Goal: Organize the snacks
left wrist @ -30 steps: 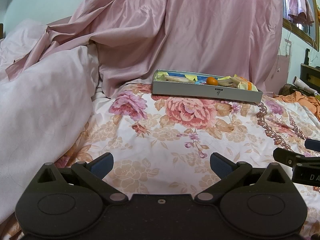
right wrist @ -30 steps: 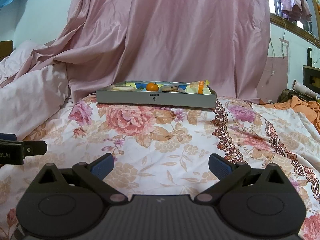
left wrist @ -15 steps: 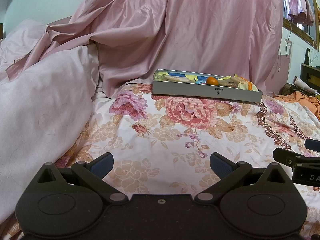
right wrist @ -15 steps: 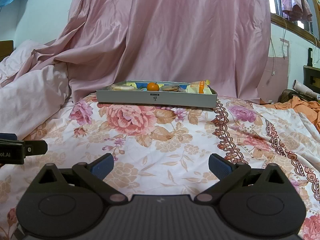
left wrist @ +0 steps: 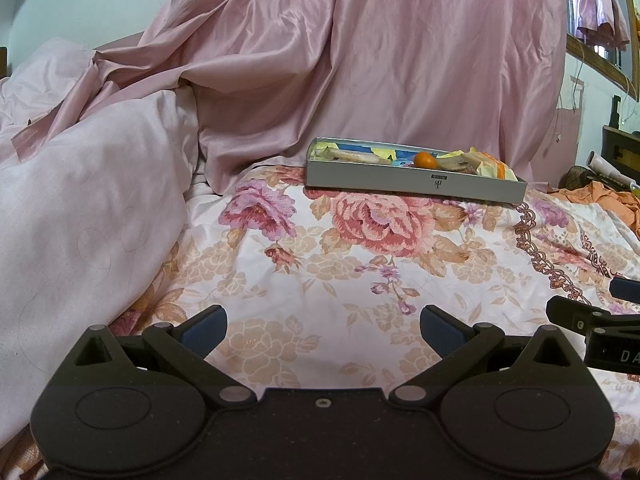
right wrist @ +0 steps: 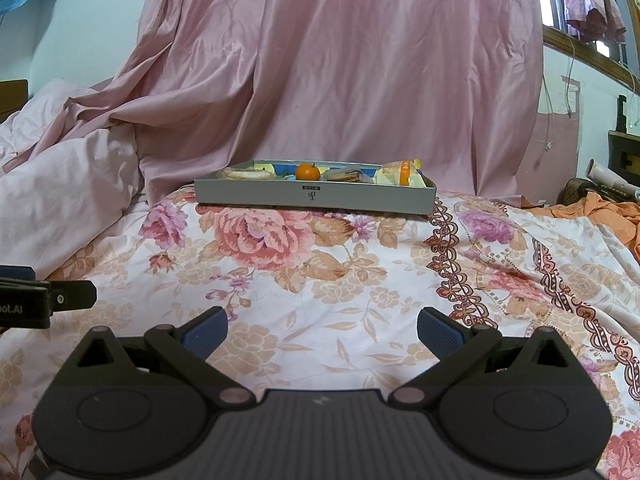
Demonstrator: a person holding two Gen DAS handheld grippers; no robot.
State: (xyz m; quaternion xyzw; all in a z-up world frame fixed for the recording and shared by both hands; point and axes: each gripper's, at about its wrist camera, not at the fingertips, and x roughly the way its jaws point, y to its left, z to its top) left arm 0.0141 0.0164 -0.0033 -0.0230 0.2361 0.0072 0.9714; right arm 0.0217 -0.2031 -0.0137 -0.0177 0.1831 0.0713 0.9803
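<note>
A shallow grey box (left wrist: 416, 185) (right wrist: 312, 197) lies on the floral bedspread, well ahead of both grippers. It holds a small orange fruit (left wrist: 425, 159) (right wrist: 307, 171), a pale long packet (left wrist: 352, 155) (right wrist: 248, 174), a brown biscuit pack (right wrist: 343, 175) and yellow-orange wrappers (left wrist: 490, 162) (right wrist: 400, 172). My left gripper (left wrist: 323, 326) stands open over the bedspread, nothing between its blue pads. My right gripper (right wrist: 322, 328) is open too and holds nothing. Each gripper's side shows at the edge of the other's view.
A pink satin sheet (right wrist: 360, 80) hangs behind the box. A pale crumpled quilt (left wrist: 80, 200) is heaped at the left. Orange cloth (right wrist: 600, 210) and dark furniture sit at the far right. Floral bedspread (right wrist: 340, 272) stretches between grippers and box.
The right wrist view has crept slightly closer to the box. The left gripper and the snacks have not moved.
</note>
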